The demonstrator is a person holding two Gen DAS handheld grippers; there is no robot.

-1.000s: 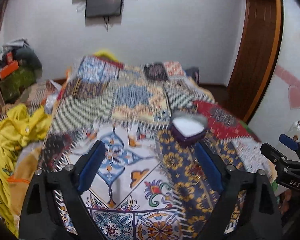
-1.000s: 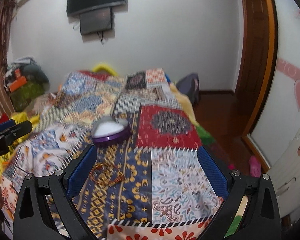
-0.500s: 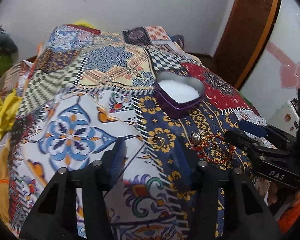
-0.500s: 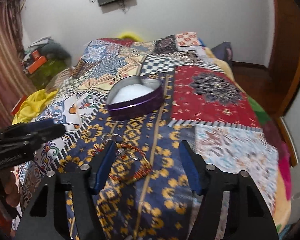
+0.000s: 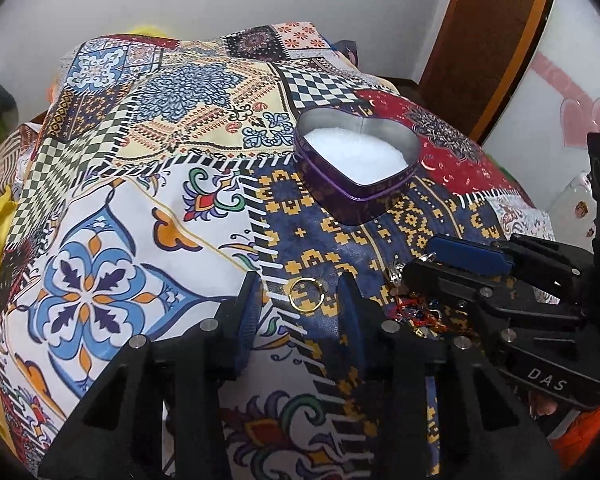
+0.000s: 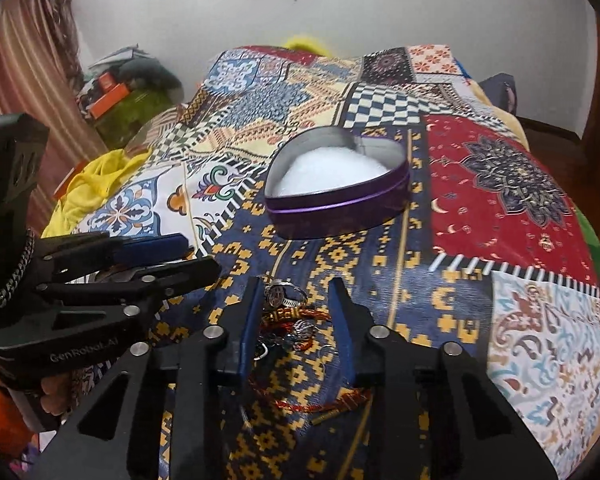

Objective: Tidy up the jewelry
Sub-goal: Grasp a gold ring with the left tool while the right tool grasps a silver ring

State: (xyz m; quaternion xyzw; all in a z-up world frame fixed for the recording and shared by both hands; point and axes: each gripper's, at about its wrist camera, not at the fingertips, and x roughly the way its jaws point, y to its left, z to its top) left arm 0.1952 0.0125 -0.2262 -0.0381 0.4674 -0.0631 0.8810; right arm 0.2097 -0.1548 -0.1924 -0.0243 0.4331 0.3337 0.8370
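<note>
A purple heart-shaped tin [image 5: 356, 168] with white padding stands open on the patterned bedspread; it also shows in the right wrist view [image 6: 336, 184]. A gold hoop [image 5: 307, 294] lies on the spread between the fingers of my left gripper [image 5: 302, 304], which is open around it. My right gripper [image 6: 296, 308] is open over a small heap of jewelry: a silver ring [image 6: 284, 295], a red cord bracelet [image 6: 296, 316] and other small pieces. The right gripper also shows in the left wrist view [image 5: 460, 264], over the same heap [image 5: 416, 316].
The bedspread [image 5: 148, 208] covers the whole bed. Yellow cloth [image 6: 96, 180] lies at the left edge. A wooden door frame [image 5: 496, 40] and a white wall stand to the right. Clutter [image 6: 116, 92] sits by the far left wall.
Both grippers have come down and forward toward the bed. Their jaws have narrowed, the left around the gold hoop, the right around the jewelry heap.
</note>
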